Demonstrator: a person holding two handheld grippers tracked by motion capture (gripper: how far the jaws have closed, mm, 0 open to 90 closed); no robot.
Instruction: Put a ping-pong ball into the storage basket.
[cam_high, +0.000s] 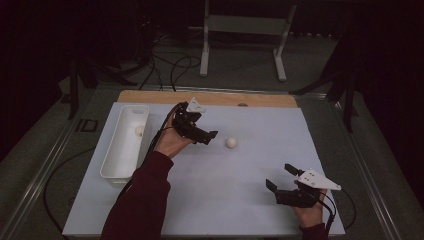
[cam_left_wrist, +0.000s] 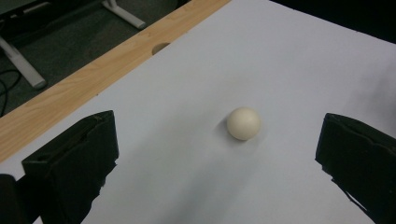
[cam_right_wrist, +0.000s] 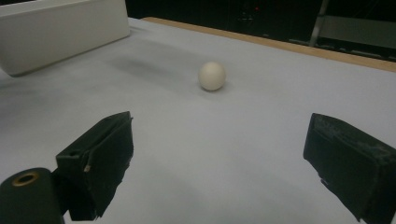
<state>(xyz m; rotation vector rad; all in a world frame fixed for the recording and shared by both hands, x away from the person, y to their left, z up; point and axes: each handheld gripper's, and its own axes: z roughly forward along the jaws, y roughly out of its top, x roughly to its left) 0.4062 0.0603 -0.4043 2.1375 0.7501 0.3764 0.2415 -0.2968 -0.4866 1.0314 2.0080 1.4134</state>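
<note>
I take the ball (cam_high: 231, 142) as my landmark: a small, smooth, cream-white sphere, matte, lying alone on the pale blue-white table sheet (cam_high: 240, 200). My left gripper (cam_high: 200, 131) hovers just beside it on the tray side, jaws spread wide with nothing between them; in the left gripper view the ball (cam_left_wrist: 243, 123) sits ahead of the gap, closer to one black pad than the other. My right gripper (cam_high: 281, 182) rests well apart from the ball, toward my edge of the table, its jaws parted and empty too, and its own view looks across the sheet at the ball (cam_right_wrist: 212, 76).

I judge this to be the approach before a pick: the ball is not yet between my pads. The next move, as I read it, calls for easing the left gripper forward and down so the sphere sits centred, then closing gently, since a hard round thing rolls at a nudge.

Beyond the left gripper from the ball stands a long white plastic tray (cam_high: 114, 160), straight-walled with rounded corners, holding another pale ball (cam_high: 139, 131). Past the ball, a bare wooden strip (cam_high: 210, 98) borders the sheet.
</note>
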